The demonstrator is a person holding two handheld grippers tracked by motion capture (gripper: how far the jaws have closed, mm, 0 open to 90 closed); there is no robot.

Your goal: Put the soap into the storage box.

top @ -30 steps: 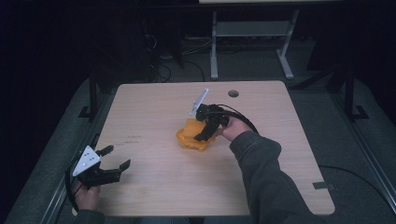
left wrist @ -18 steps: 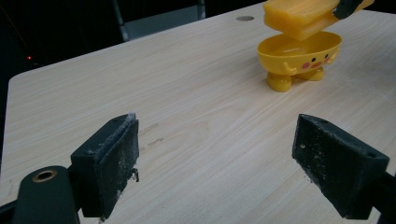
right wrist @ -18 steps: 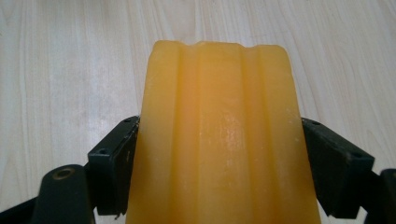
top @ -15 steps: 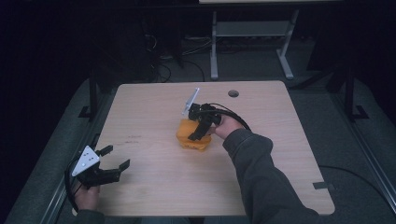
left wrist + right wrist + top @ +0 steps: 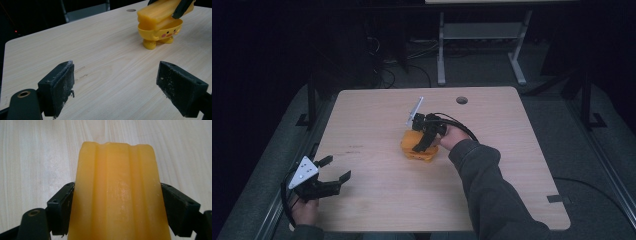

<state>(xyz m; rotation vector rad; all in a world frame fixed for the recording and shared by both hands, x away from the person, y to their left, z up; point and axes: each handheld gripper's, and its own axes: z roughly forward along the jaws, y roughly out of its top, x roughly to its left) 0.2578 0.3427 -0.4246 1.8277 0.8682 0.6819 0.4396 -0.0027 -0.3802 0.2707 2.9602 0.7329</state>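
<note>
Up close, the right gripper (image 5: pixel 117 202) squeezed a yellow block (image 5: pixel 117 192) over the duck bowl (image 5: pixel 160 31); its bottom end was cut off. Left gripper (image 5: pixel 122 90) fingers stood wide over the counter (image 5: pixel 372 115).

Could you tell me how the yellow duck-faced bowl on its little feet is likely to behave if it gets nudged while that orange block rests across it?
The bowl stands on small feet under a wider body, so it would probably tip rather than slide. The orange block overhangs its rim, likely making it top-heavy. It looks like thin plastic, so it is probably light and stiff.
</note>
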